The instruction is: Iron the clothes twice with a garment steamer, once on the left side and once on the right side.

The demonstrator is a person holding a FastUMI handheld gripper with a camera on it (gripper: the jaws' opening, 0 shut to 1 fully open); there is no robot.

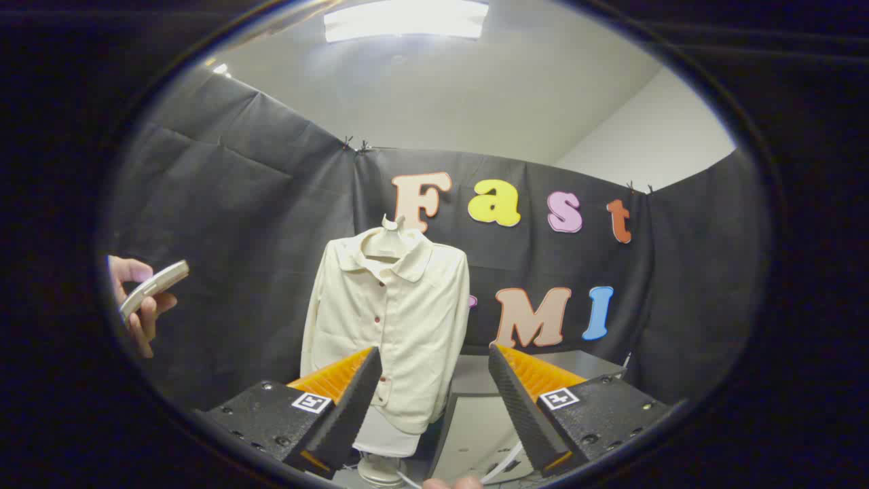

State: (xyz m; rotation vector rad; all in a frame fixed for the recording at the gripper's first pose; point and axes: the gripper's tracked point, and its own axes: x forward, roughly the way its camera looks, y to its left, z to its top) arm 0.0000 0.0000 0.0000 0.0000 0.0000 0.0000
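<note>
**Pre-grasp check: shirt hung, gripper empty**

Gripper (434, 387): fingers spread wide, nothing between them, touching nothing.

Shirt (387, 326): cream, long-sleeved, collared, small dark buttons down the front. Hangs on a hanger (390, 238) against the far black wall, slightly left of centre, beyond the fingers; its hem falls behind the left fingertip. Judged light and limp. It will swing or fold away if pushed, so a steamer head should glide down each front panel with light pressure, not press in.

Steamer: not clearly identified. A pale rounded base (380, 468) sits low under the shirt hem, between the fingers, with white cords (502, 468) running nearby. This may be part of the steamer, but I cannot tell. If so, expect a rigid, smooth plastic body, heavier than the shirt; take it at the handle, both fingers squarely across it, with the hose free to trail.

Surface: a grey desk (475, 421) stands near and right of the shirt, below the wall.

Room: black cloth on all sides, white ceiling with a bright light panel (406, 19). At the left a hand (136, 299) holds a flat pale device (155, 285), well apart from the shirt.
</note>
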